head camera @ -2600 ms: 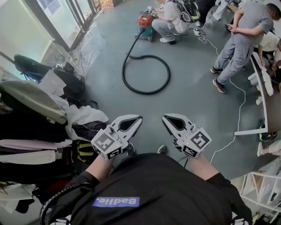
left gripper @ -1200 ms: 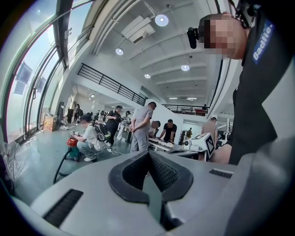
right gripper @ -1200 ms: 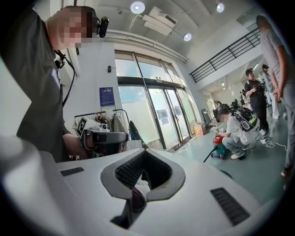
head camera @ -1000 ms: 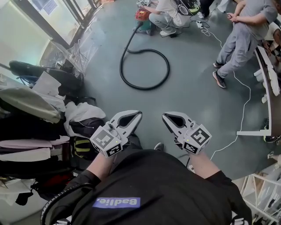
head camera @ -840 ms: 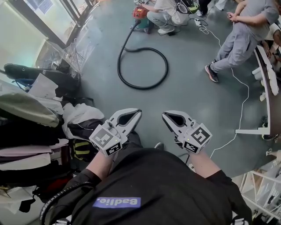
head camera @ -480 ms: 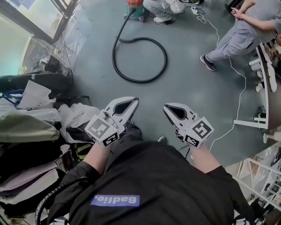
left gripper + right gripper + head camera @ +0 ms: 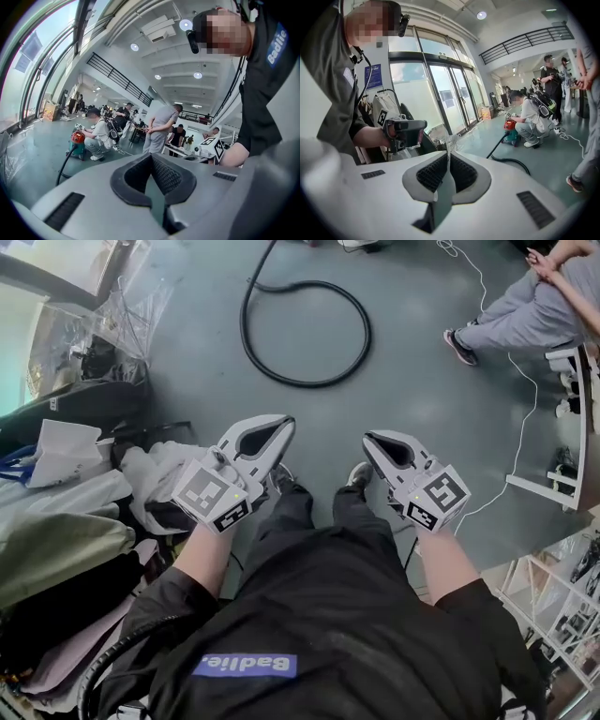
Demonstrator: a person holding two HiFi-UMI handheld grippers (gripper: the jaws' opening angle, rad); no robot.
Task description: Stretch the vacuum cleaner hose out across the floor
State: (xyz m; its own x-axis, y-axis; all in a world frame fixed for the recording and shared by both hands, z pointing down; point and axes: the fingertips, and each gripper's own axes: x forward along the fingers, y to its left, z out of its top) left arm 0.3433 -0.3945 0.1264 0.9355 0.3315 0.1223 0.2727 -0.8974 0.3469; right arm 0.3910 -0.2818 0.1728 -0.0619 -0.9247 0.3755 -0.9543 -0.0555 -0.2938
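**Head view.** The left gripper [image 7: 284,422] and right gripper [image 7: 368,439] are held side by side over the person's legs, each carrying a cube with square black-and-white markers. Both pairs of fingers are closed with nothing between them, as each gripper view confirms (left gripper [image 7: 151,157]; right gripper [image 7: 447,157]). The black hose [image 7: 305,384] lies in a loose loop on the grey floor [image 7: 422,381], far ahead of the grippers and well apart from them, with its far end running off the top edge. A pile of clothes [image 7: 66,521] fills the near left. A standing person in grey [image 7: 534,306] and a thin white cable [image 7: 511,381] occupy the far right. A purple label [image 7: 246,666] on the black shirt reads "Badlie."

**Gripper views.** The hose [image 7: 63,164] leads to a red-topped vacuum cleaner [image 7: 76,138], beside which a person [image 7: 96,136] crouches. The same vacuum cleaner [image 7: 509,125] and hose [image 7: 513,161] appear beyond the right gripper.
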